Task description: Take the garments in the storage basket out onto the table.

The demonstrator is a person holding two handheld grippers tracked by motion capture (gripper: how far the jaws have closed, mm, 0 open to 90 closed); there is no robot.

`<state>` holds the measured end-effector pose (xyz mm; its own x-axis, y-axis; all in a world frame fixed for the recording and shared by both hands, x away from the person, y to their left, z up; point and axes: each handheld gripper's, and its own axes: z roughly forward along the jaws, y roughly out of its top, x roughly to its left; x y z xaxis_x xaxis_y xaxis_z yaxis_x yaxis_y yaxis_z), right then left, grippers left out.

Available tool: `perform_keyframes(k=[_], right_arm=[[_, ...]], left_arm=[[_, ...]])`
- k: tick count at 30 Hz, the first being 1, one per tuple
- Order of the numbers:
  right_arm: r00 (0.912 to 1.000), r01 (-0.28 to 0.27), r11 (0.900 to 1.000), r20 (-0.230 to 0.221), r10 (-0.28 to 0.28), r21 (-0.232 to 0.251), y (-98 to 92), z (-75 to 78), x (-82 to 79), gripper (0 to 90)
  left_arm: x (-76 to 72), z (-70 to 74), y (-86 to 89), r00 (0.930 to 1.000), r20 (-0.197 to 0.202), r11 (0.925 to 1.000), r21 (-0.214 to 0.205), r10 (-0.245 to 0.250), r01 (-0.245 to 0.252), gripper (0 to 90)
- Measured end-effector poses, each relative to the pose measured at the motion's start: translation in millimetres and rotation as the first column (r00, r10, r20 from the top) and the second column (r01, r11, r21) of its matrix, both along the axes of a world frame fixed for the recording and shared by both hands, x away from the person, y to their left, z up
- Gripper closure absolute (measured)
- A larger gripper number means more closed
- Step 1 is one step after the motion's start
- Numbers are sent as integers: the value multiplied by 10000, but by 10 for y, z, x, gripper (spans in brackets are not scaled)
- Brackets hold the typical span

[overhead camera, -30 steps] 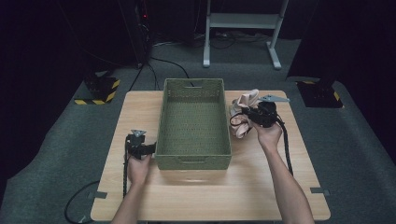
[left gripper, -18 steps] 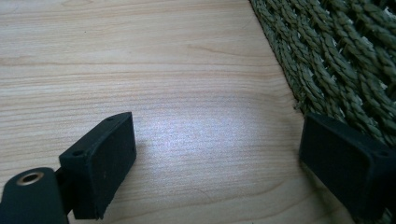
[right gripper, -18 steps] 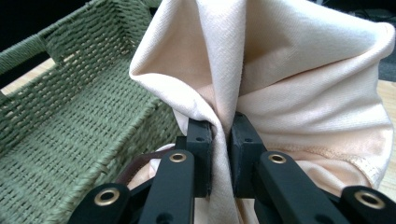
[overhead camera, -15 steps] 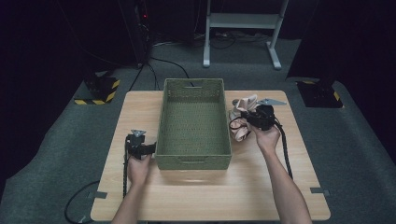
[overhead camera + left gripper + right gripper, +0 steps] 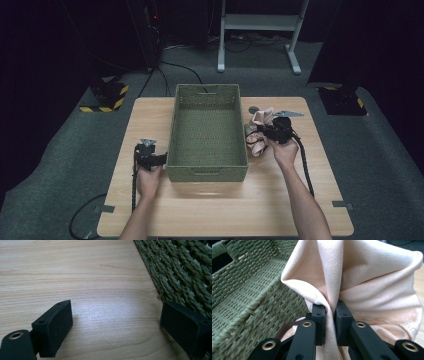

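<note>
On the table (image 5: pixel 300 200), a green woven basket (image 5: pixel 207 172) is sitting at the centre, with its long walls running away from the person. To the right of the basket, the right gripper (image 5: pixel 330 315) is clamping its jaws on a raised fold of a pale pink cloth (image 5: pixel 372 280); the cloth is bunching up just beside the basket's right wall and is spreading above and behind the jaws. Seen from the high view, the right hand (image 5: pixel 284 150) is holding that gripper over the crumpled cloth (image 5: pixel 260 122), near the basket's far right corner, and a black cable (image 5: pixel 305 165) is trailing back along the forearm. To the left of the basket, the left gripper (image 5: pixel 116 327) is resting low over the bare wood, with its jaws standing wide apart and gripping nothing; one jaw is sitting just beside the basket's woven wall (image 5: pixel 180 272). The left hand (image 5: pixel 148 177) is holding this gripper (image 5: pixel 149 157) close to the basket's near left corner.
</note>
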<state>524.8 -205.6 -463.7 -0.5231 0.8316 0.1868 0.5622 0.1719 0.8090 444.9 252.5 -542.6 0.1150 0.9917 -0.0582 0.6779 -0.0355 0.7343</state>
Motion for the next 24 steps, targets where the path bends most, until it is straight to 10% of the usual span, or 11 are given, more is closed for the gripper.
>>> perform_keyframes(k=[24], right_arm=[[9945, -130, 9999, -1035, 132, 19, 60, -252, 51, 779]], left_arm=[[2, -1, -5, 10000, -2, 10000, 46, -5, 5, 114]])
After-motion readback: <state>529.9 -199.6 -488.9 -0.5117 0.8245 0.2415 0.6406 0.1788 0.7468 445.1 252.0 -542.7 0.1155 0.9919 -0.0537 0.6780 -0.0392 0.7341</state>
